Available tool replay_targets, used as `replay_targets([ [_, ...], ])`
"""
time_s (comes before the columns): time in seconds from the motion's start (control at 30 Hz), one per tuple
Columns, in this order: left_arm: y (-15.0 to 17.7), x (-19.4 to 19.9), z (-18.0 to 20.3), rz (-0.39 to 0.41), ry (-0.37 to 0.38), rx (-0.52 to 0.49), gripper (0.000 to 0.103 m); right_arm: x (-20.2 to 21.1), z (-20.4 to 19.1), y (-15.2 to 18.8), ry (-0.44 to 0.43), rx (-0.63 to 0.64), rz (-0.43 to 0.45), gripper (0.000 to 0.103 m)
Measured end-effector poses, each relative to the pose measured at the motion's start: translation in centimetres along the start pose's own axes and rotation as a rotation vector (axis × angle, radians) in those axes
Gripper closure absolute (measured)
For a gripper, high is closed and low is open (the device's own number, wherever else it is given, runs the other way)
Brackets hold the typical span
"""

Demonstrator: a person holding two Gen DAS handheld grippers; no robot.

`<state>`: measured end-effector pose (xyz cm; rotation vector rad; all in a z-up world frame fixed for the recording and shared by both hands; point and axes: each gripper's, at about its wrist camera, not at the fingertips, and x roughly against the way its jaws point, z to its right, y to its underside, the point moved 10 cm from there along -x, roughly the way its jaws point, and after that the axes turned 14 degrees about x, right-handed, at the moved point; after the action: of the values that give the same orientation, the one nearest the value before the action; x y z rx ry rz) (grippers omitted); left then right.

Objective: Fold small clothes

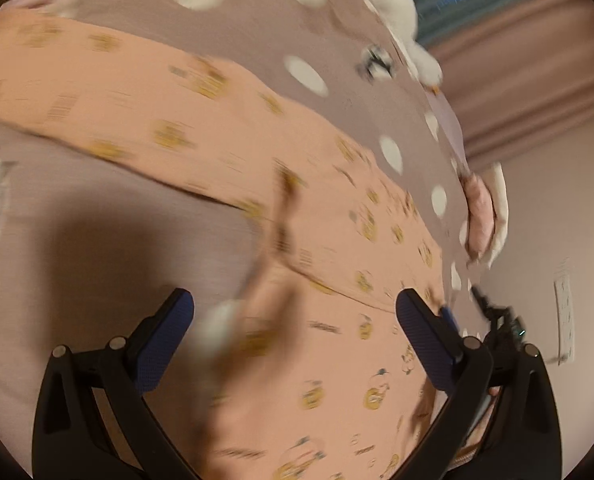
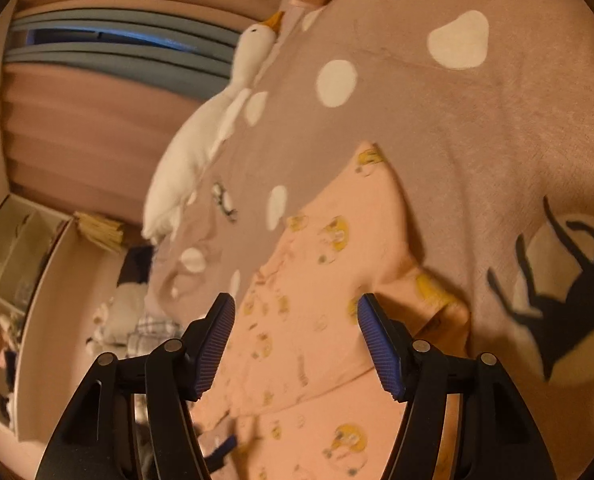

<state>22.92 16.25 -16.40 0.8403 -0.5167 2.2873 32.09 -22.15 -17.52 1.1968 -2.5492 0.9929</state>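
Both claws are sitting wide open right now, nothing pinched in either one. The left gripper (image 1: 295,300) is hovering over the peach garment (image 1: 225,120), the one with little yellow cartoon prints, and its blue-padded fingers (image 1: 165,344) are spread with the fabric showing between and beyond them. Can't tell whether the pads are actually touching cloth, the left view is pretty smeared. A long part of the garment is stretching away ahead and off to the claw's left, lying across the taupe polka-dot blanket (image 1: 257,12).

The right gripper (image 2: 295,308) is also spread apart, with the peach garment (image 2: 337,260) filling the gap between its fingers and running on ahead, where it's coming to a pointed corner. A folded edge is crossing just under the claw.

Around it: the polka-dot blanket (image 2: 457,128) is spreading ahead and to the right, with a dark bird print (image 2: 569,312) off to the right of the claw. A white plush goose (image 2: 201,136) is lying along the blanket's edge, ahead and left. Further left, a curtain (image 2: 89,120) and some shelves (image 2: 1,288).
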Motion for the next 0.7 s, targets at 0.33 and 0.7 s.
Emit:
replay_targets([
  [0.33, -6.1, 10.4, -11.6, 0.219, 0.128, 0.401, 0.001, 6.0, 4.4, 0.0, 0.005, -0.148, 0.095, 0.037],
  [0.7, -13.1, 13.4, -16.8, 0.397, 0.253, 0.626, 0.001, 8.1, -1.6, 5.1, -0.046, 0.036, 0.037, 0.025],
])
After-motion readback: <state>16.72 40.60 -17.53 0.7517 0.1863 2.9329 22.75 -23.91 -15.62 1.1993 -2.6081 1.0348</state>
